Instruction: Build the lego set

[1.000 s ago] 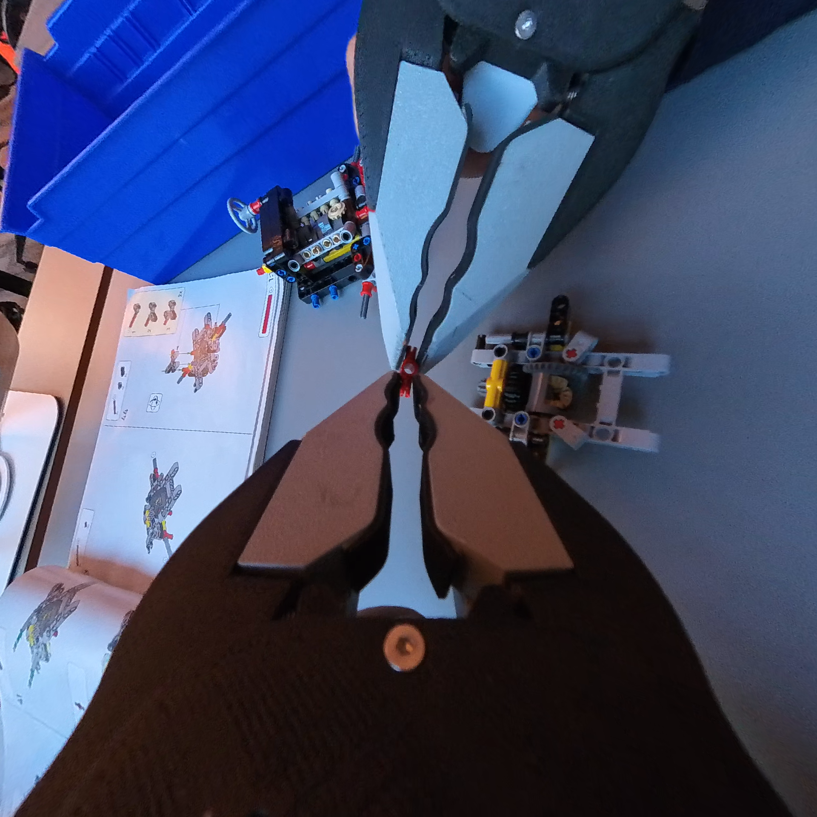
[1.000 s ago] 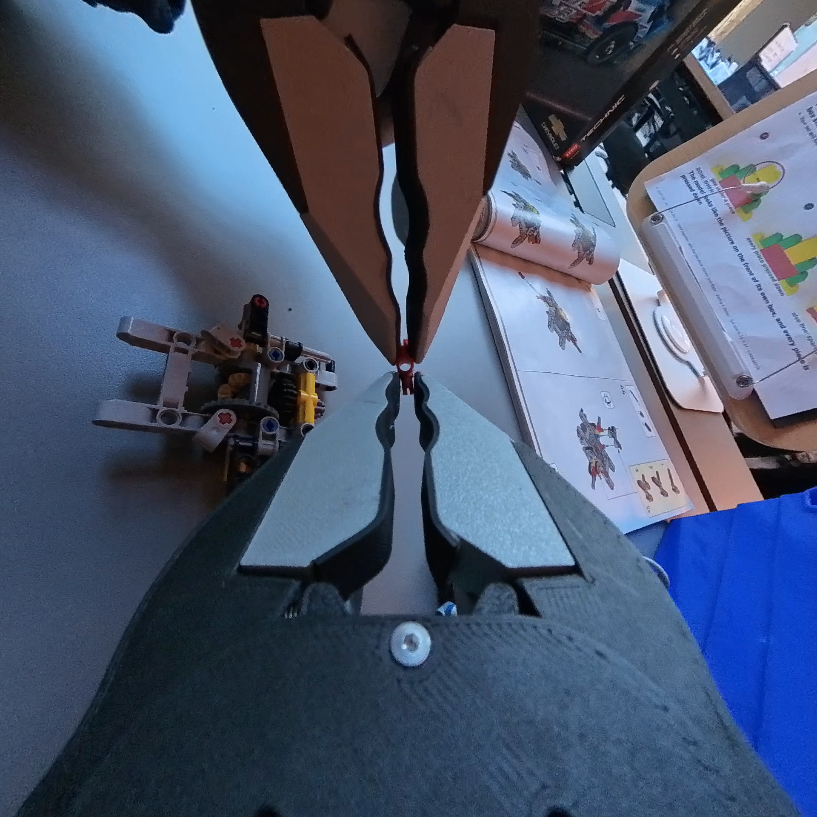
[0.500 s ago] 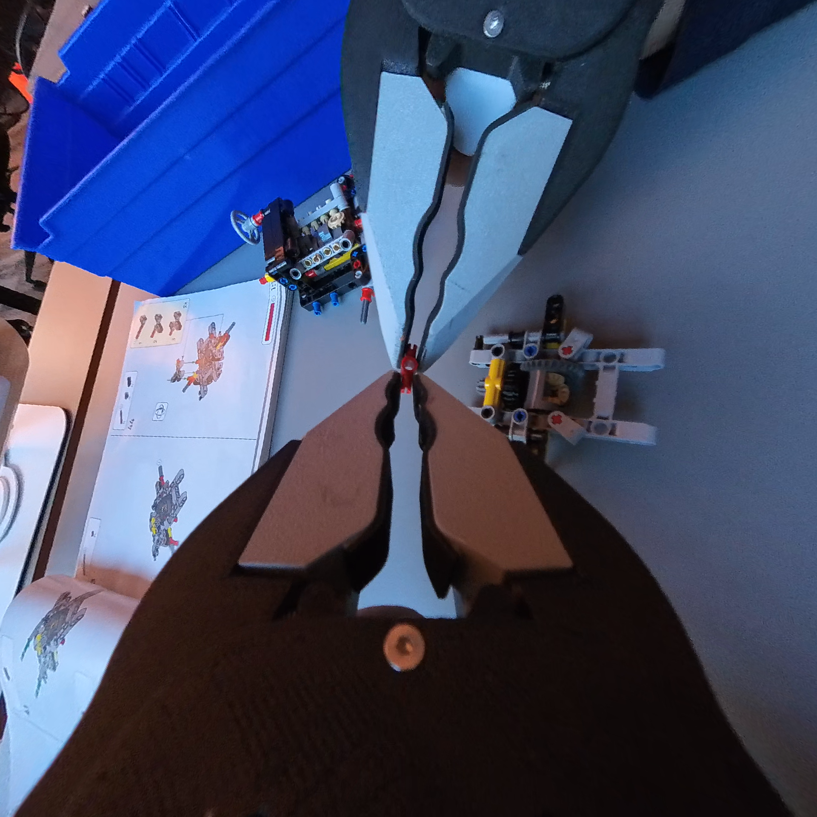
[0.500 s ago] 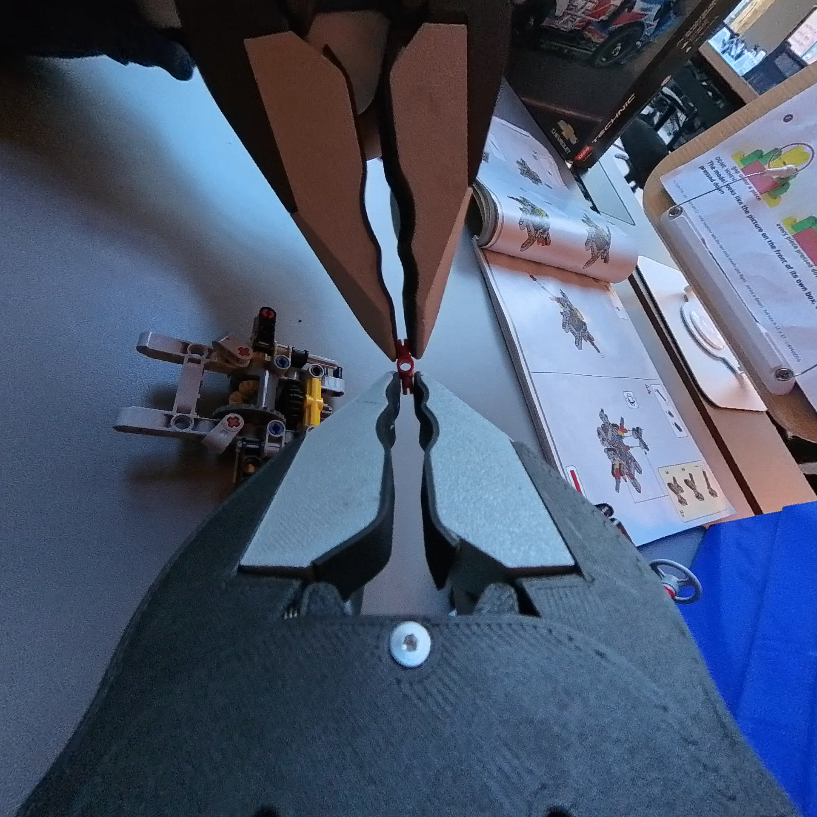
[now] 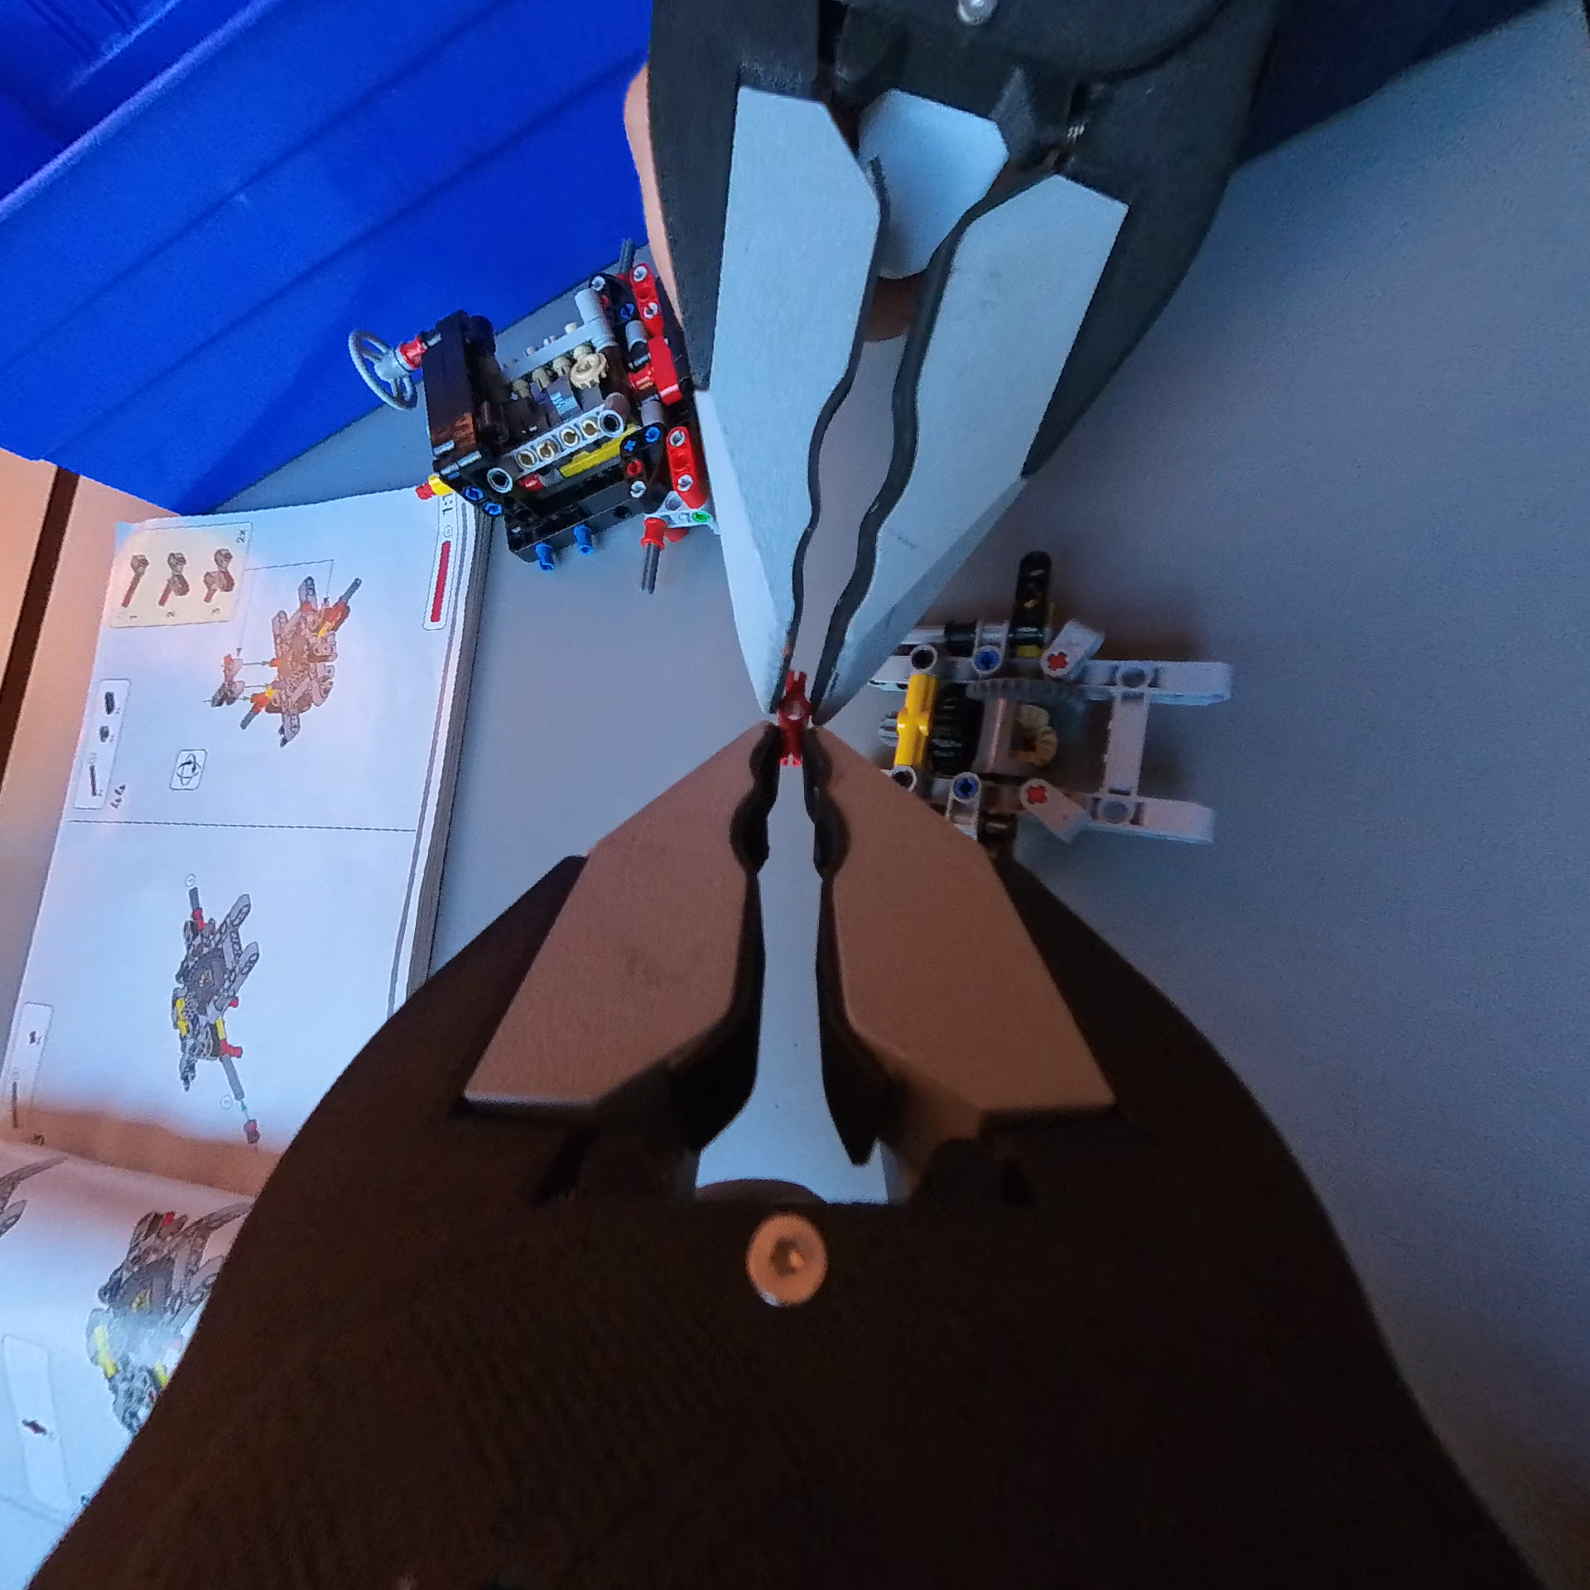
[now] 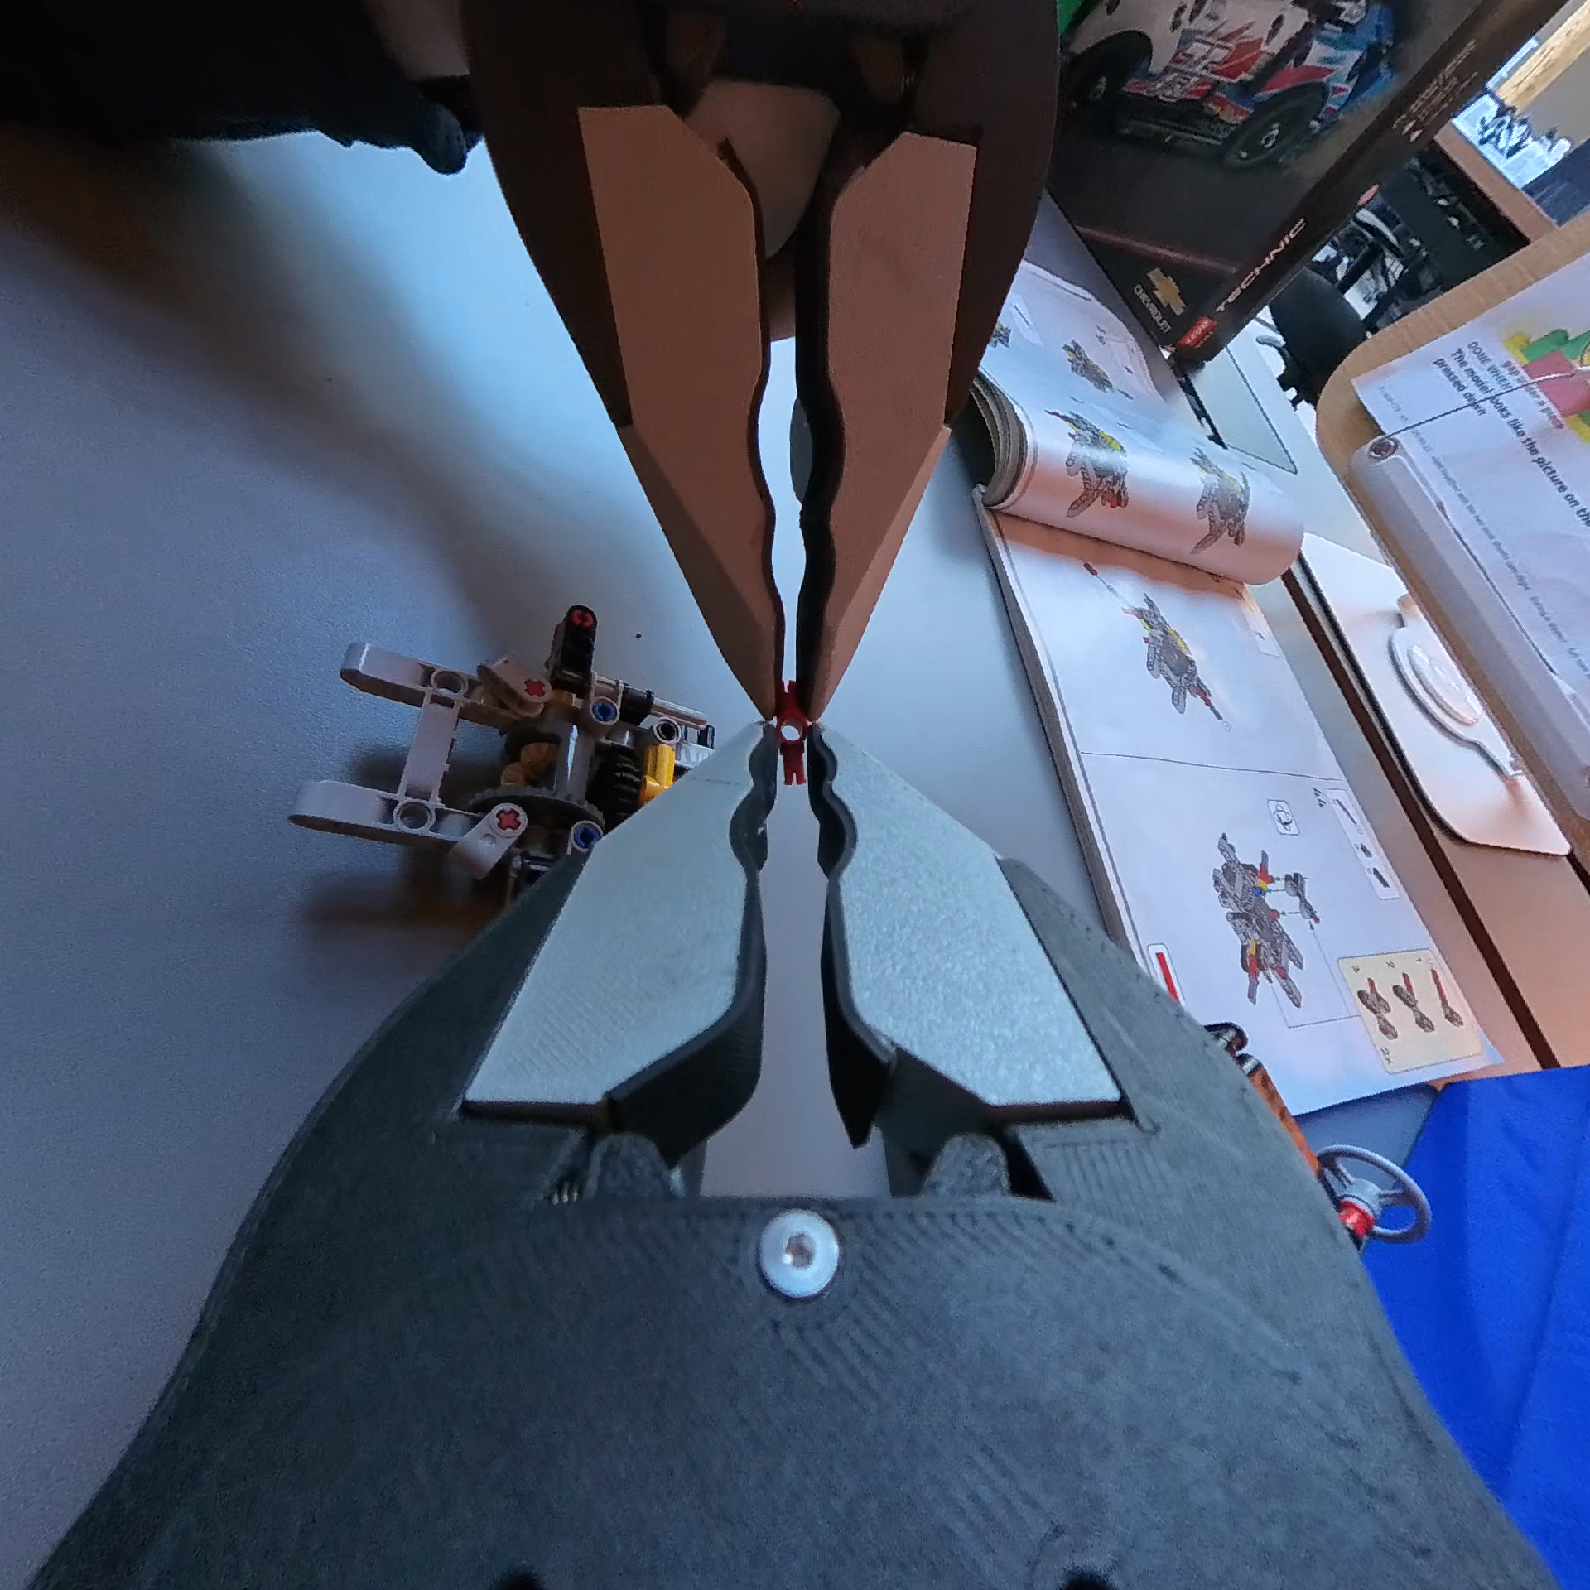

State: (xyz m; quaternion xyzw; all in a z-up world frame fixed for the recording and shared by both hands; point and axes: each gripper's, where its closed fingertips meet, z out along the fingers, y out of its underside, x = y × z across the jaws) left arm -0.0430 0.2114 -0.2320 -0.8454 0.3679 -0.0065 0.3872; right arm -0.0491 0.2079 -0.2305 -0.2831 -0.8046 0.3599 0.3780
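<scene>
We hold a tiny red piece (image 5: pixel 791 718) up in the air, above the grey table (image 5: pixel 1377 516). It sits right in the middle, between our two grippers, which meet tip to tip.

Our left gripper (image 5: pixel 790 750) has brown fingers (image 5: pixel 688 903). They are almost together and pinch one end of the tiny red piece. Our right gripper (image 6: pixel 790 750) has grey fingers (image 6: pixel 654 929). They are almost together too and pinch the other end. So both grippers hold the same piece at once, and it touches nothing else.

Down on the table, just to one side of the fingertips, lies a small grey brick model (image 5: pixel 1058 731) with a yellow part and a dark gear. Farther away stands a black brick model (image 5: pixel 551 430) with red and blue pins, and a little grey wheel (image 5: pixel 379 370) sticks out of it.

An open booklet (image 5: pixel 258 731) with building pictures lies on the other side. Past it we see a big blue bin (image 5: pixel 258 172). A dark box (image 6: pixel 1204 129) with a race car picture stands behind the booklet.
</scene>
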